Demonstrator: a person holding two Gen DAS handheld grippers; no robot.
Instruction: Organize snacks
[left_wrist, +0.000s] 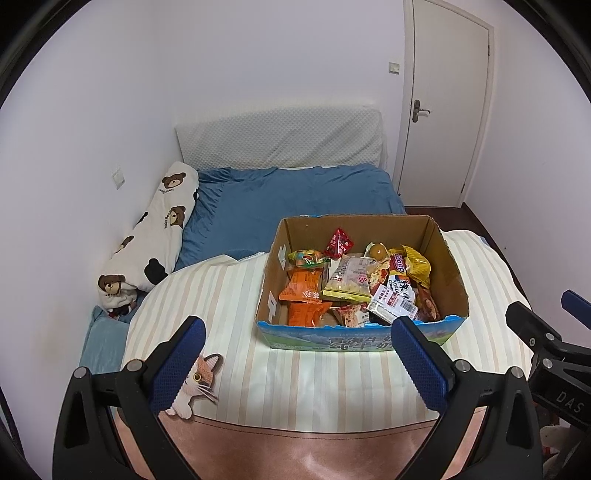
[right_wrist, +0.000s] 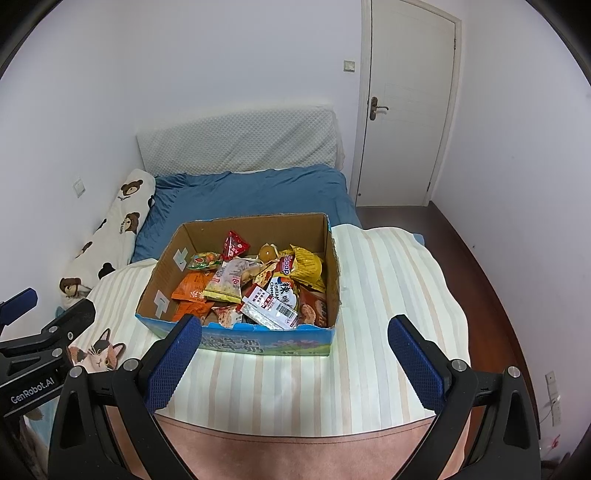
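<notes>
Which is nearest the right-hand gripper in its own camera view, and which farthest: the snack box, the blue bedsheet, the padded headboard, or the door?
From the right gripper:
1. Snack box, just ahead on the striped blanket.
2. Blue bedsheet, behind the box.
3. Padded headboard, against the back wall.
4. Door, far right corner.

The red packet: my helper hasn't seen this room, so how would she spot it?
On the bed sits an open cardboard box of snacks. Toward its far wall, left of centre, the red packet stands tilted above the pile: small, triangular, the only shiny red one.
</notes>
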